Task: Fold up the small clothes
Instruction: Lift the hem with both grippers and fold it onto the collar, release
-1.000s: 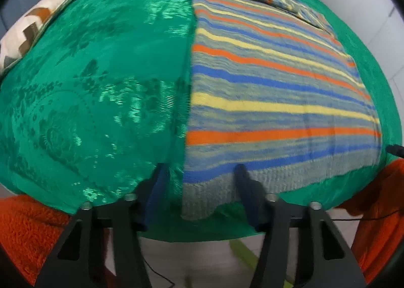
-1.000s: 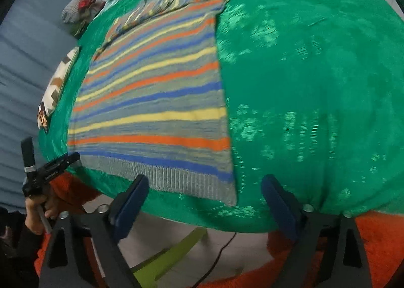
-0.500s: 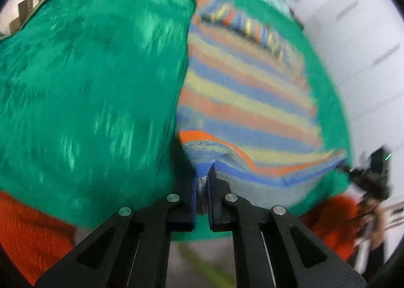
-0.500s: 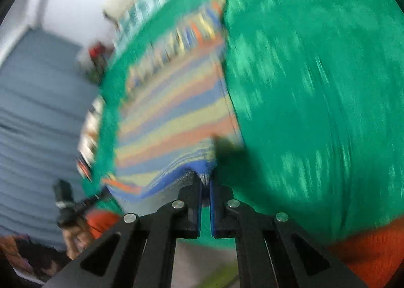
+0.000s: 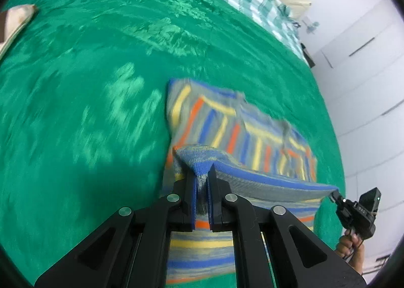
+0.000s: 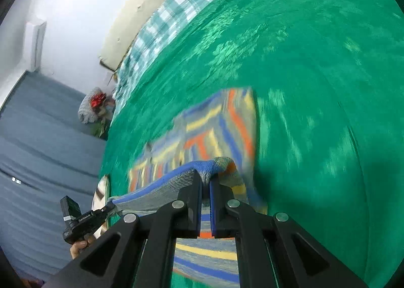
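I'm gripping the striped sweater (image 5: 242, 136) at both hem corners: my left tool (image 5: 202, 182) is clamped on one corner, my right tool (image 6: 205, 182) on the other. The hem is hanging stretched between them, lifted above the rest of the sweater, which is lying flat on the green bedspread (image 5: 88, 86). A checked sheet (image 6: 166, 18) is showing beyond the bedspread.
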